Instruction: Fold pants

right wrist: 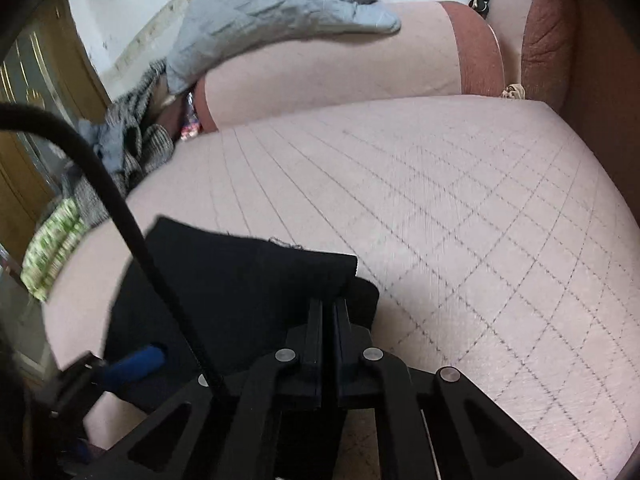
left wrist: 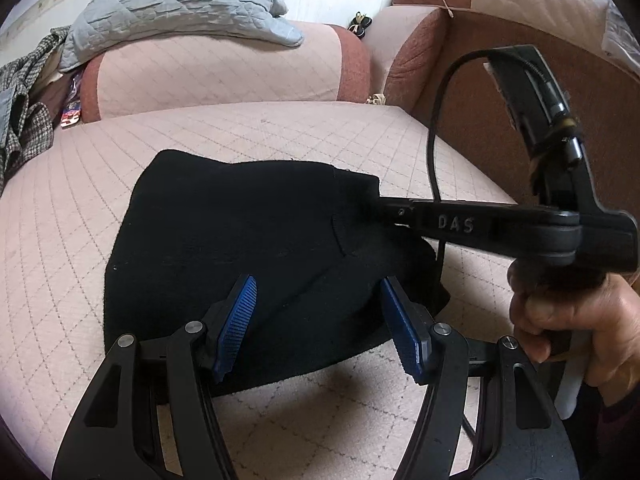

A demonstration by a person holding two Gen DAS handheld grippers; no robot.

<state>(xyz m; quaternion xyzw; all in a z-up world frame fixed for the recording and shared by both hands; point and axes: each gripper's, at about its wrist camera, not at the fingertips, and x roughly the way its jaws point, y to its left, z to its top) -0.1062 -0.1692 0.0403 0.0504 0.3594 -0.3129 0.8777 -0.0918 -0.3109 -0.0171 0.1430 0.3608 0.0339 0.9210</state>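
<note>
Pants [left wrist: 240, 248], black and already doubled into a compact bundle, lie on the pink quilted seat of a sofa [left wrist: 280, 128], toward its front edge. In the left wrist view the bundle fills the middle of the seat, with one corner reaching toward the right.

At that right corner the right tool [right wrist: 329, 304] has its two black fingers pressed together; in its own view the fingertips sink into the dark cloth, so it appears to be pinching the edge of the pants, though black on black makes the contact hard to read. A person's hand [left wrist: 576, 320] grips its handle at the right of the left wrist view, and a black cable [left wrist: 434, 140] loops up from it.

The left tool [left wrist: 316, 316] hangs over the near side of the bundle with its blue pads [left wrist: 236, 320] spread wide apart, nothing between them.

Beyond the seat, a grey quilted blanket [left wrist: 180, 4] is draped over the backrest, and a checked garment [left wrist: 24, 112] is heaped at the far left end of the sofa.
</note>
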